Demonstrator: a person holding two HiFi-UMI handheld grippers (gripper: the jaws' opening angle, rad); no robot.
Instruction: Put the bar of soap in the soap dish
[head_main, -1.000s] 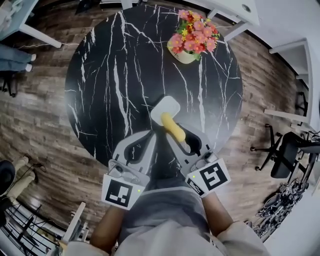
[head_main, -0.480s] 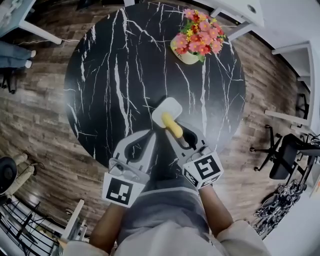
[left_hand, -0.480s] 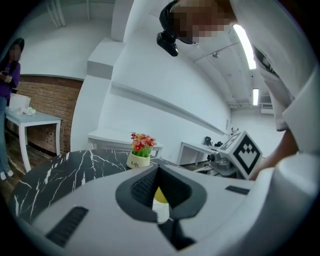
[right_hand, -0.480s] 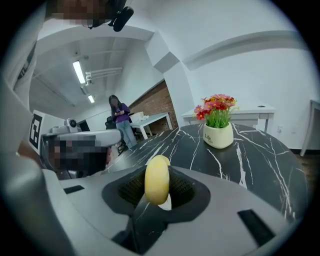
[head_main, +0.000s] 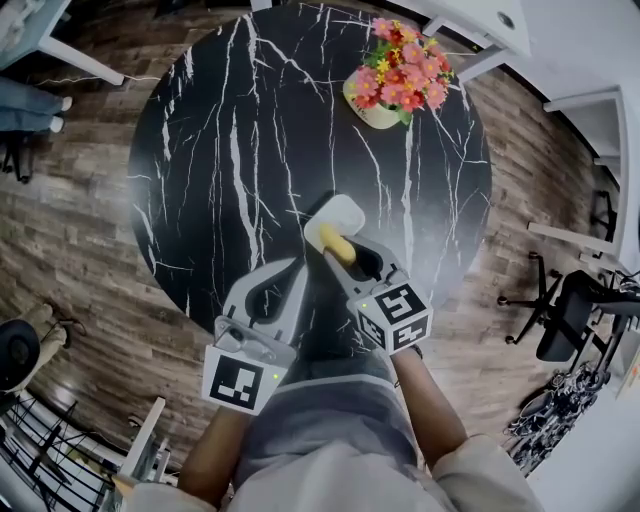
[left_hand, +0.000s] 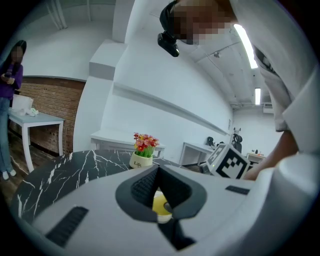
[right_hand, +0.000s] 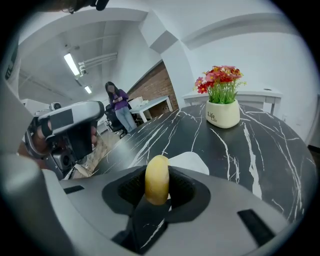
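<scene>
A white soap dish (head_main: 342, 212) lies on the round black marble table (head_main: 230, 150), near its front edge. My right gripper (head_main: 338, 252) is shut on a yellow bar of soap (head_main: 335, 243), whose far end hangs over the dish's near part. In the right gripper view the soap (right_hand: 157, 184) stands on edge between the pads, with the dish (right_hand: 194, 163) just beyond it. My left gripper (head_main: 298, 272) hovers to the left of the dish, jaws together and empty. Past its tips in the left gripper view I see a bit of the soap (left_hand: 160, 206).
A cream pot of pink and red flowers (head_main: 393, 72) stands at the table's far right. White tables (head_main: 470, 25) and an office chair (head_main: 570, 310) surround the table on a wooden floor. A person (right_hand: 120, 107) stands far off by a brick wall.
My right gripper has sunk with the soap and tipped further down, bringing the bar closer over the dish. The left gripper has stayed put.
</scene>
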